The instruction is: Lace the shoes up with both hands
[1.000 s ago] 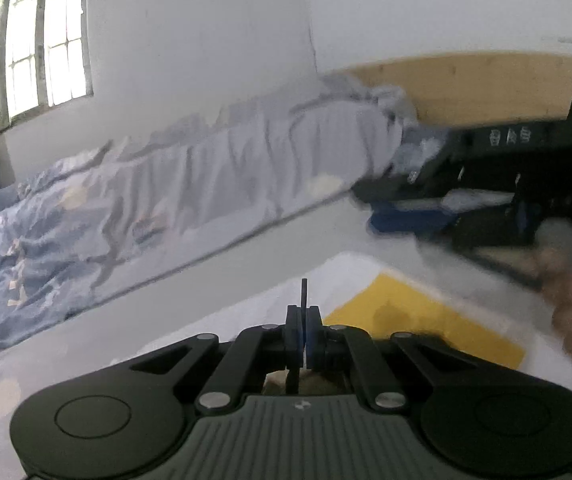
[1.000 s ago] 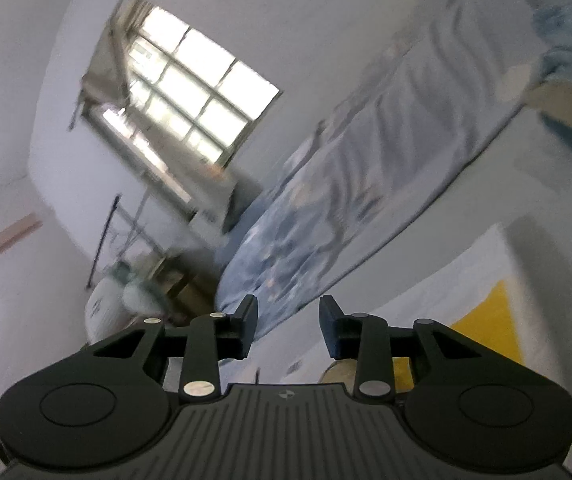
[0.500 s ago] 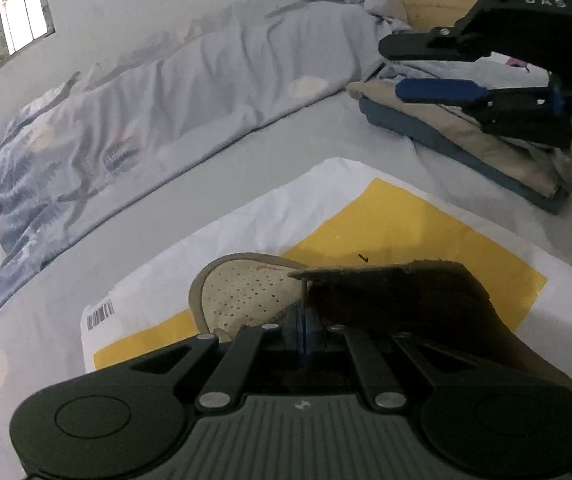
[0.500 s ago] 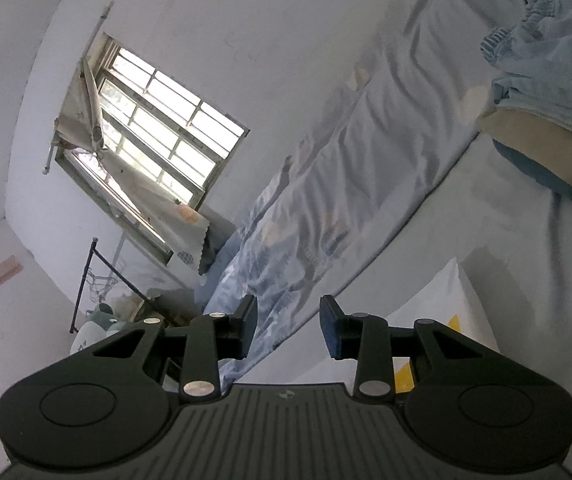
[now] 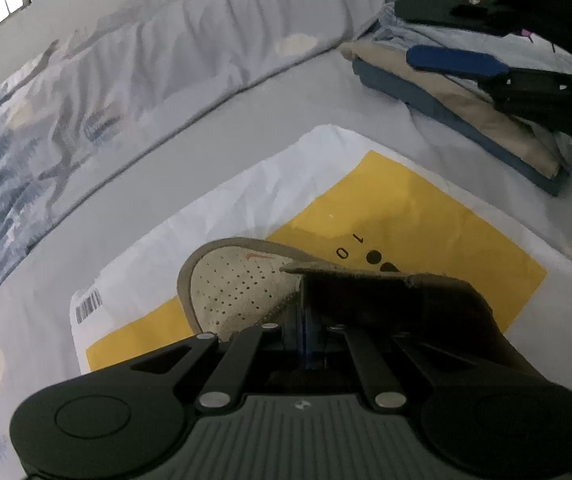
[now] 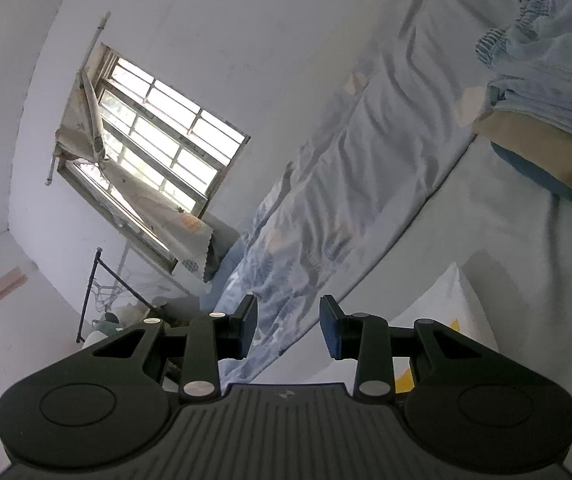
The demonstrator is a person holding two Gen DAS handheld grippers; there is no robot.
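On the yellow-and-white mailer bag [image 5: 385, 208], spread over the bed as a work mat, lies the shoe [image 5: 246, 292], right below your left gripper [image 5: 305, 320]. Its perforated toe points away from you toward the rumpled quilt [image 5: 166, 64], long axis running from your gripper out past the bag's barcode end. Your left gripper is pressed together at the dark tongue; whether it pinches a lace I cannot tell. Your right gripper [image 6: 287, 326] hangs beside the bag, jaws parted and empty, aimed at the window [image 6: 154, 152], probably waiting to take the lace.
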